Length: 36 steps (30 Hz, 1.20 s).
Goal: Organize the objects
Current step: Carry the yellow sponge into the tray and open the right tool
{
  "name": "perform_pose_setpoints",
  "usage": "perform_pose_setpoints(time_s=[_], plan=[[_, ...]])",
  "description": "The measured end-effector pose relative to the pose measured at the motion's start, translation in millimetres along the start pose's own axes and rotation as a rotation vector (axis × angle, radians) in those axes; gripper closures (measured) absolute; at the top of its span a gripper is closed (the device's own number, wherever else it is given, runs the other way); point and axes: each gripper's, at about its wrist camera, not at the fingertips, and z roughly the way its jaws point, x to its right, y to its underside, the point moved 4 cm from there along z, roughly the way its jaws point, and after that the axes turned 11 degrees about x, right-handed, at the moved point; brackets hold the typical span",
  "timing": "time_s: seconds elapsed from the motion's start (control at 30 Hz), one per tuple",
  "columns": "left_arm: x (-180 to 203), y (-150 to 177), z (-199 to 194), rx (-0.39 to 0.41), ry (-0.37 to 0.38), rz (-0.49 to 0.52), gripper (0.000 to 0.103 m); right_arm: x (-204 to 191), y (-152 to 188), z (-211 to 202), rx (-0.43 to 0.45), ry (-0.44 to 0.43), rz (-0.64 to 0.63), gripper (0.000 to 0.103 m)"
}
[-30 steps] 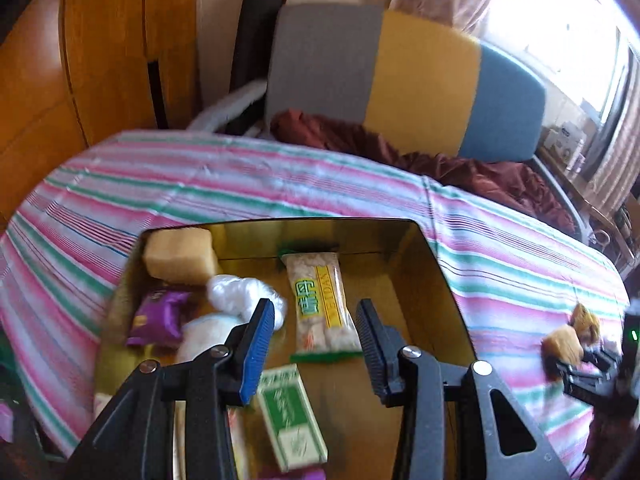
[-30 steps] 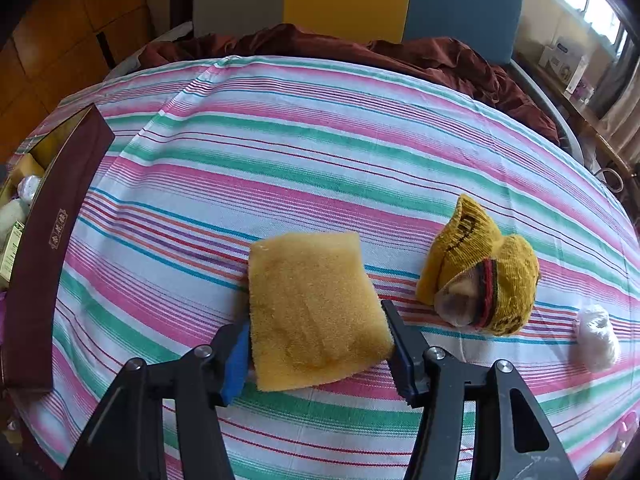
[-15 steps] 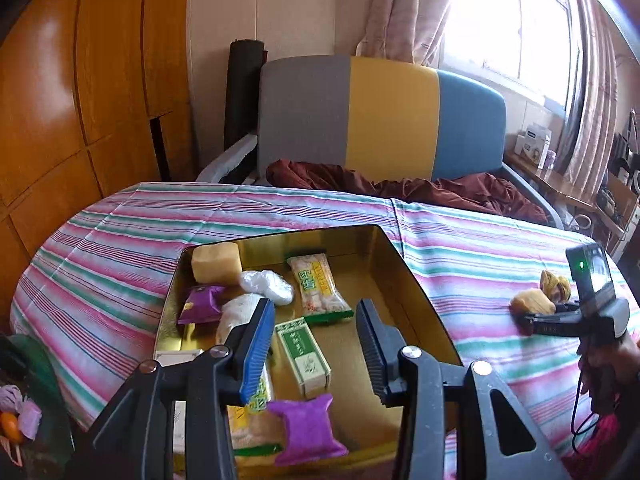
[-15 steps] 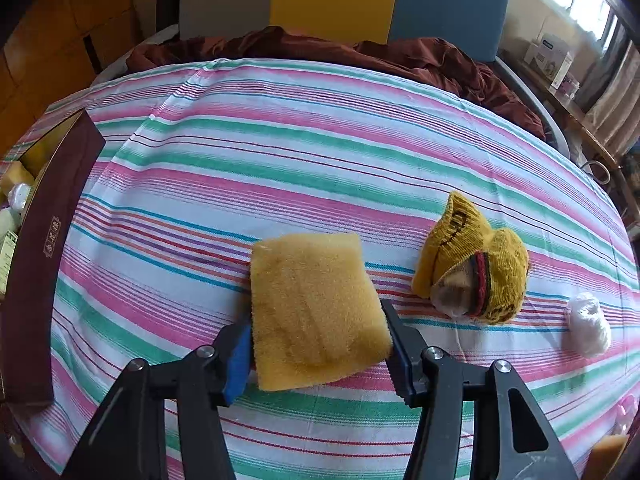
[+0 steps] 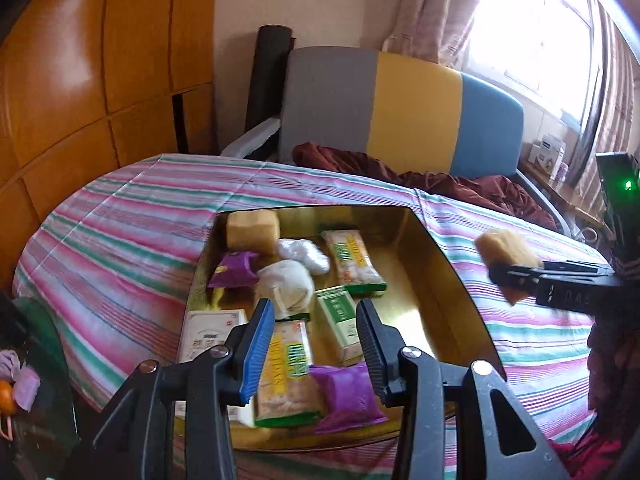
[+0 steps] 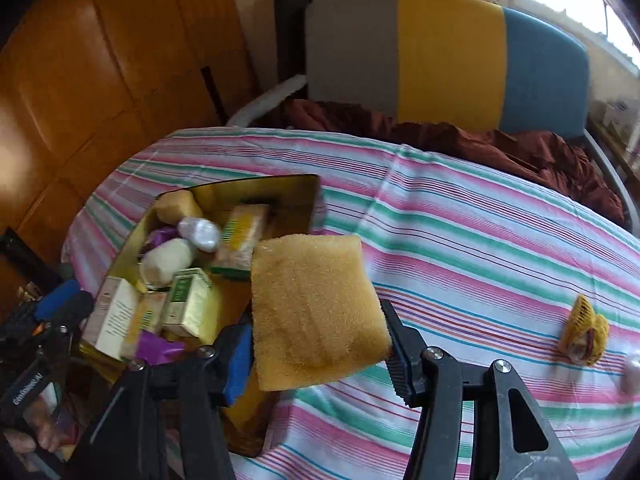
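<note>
My right gripper [image 6: 318, 354] is shut on a yellow sponge [image 6: 316, 308] and holds it in the air beside the gold box [image 6: 280, 190]. In the left wrist view the same sponge [image 5: 506, 254] and right gripper [image 5: 516, 280] hang to the right of the box [image 5: 452, 280]. The box holds another sponge [image 5: 252, 230], snack packets [image 5: 352, 260], purple packets [image 5: 344, 396], white bundles [image 5: 286, 284] and small cartons [image 5: 340, 316]. My left gripper [image 5: 316, 344] is open and empty above the box's near end.
The box lies on a round table with a striped cloth [image 6: 480, 240]. A yellow knitted piece [image 6: 584, 332] and a white ball [image 6: 632, 372] lie at the right. A grey, yellow and blue chair [image 6: 440, 60] with a maroon cloth stands behind. Wooden panels are at the left.
My right gripper has lifted the sponge off the cloth and carried it left toward the box. My left gripper has drawn back and up from the box, still open.
</note>
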Motion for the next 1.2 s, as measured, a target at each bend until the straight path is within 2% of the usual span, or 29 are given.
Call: perform_pose_setpoints(time_s=[0.17, 0.2, 0.23, 0.43, 0.57, 0.63, 0.73, 0.8, 0.87, 1.2], plan=[[-32, 3, -5, -0.003, -0.045, -0.057, 0.061, -42, 4, 27, -0.055, -0.050, -0.045, 0.046], [-40, 4, -6, -0.001, -0.091, -0.084, 0.061, -49, 5, 34, -0.069, -0.053, -0.051, 0.046], [-46, 6, -7, -0.002, -0.102, -0.092, 0.061, -53, 6, 40, -0.082, -0.052, -0.054, 0.046], [-74, 13, -9, -0.009, -0.144, -0.146, 0.061, -59, 17, 72, -0.163, 0.006, -0.062, 0.046], [-79, 15, -7, -0.015, -0.144, -0.154, 0.061, -65, 25, 88, -0.219, 0.043, -0.088, 0.045], [-79, 16, -6, -0.023, -0.143, -0.155, 0.061, -67, 28, 94, -0.237, 0.034, -0.087, 0.043], [-77, 16, -7, -0.023, -0.142, -0.147, 0.061, -70, 32, 97, -0.233, 0.005, -0.071, 0.038], [-76, 16, -7, -0.019, -0.146, -0.140, 0.061, -68, 33, 95, -0.222, 0.000, -0.051, 0.027], [-75, 16, -5, -0.023, -0.146, -0.137, 0.061, -65, 34, 90, -0.209, -0.007, -0.036, 0.023], [-65, 16, -9, -0.022, -0.150, -0.119, 0.061, -58, 26, 61, -0.138, -0.014, 0.015, 0.021]])
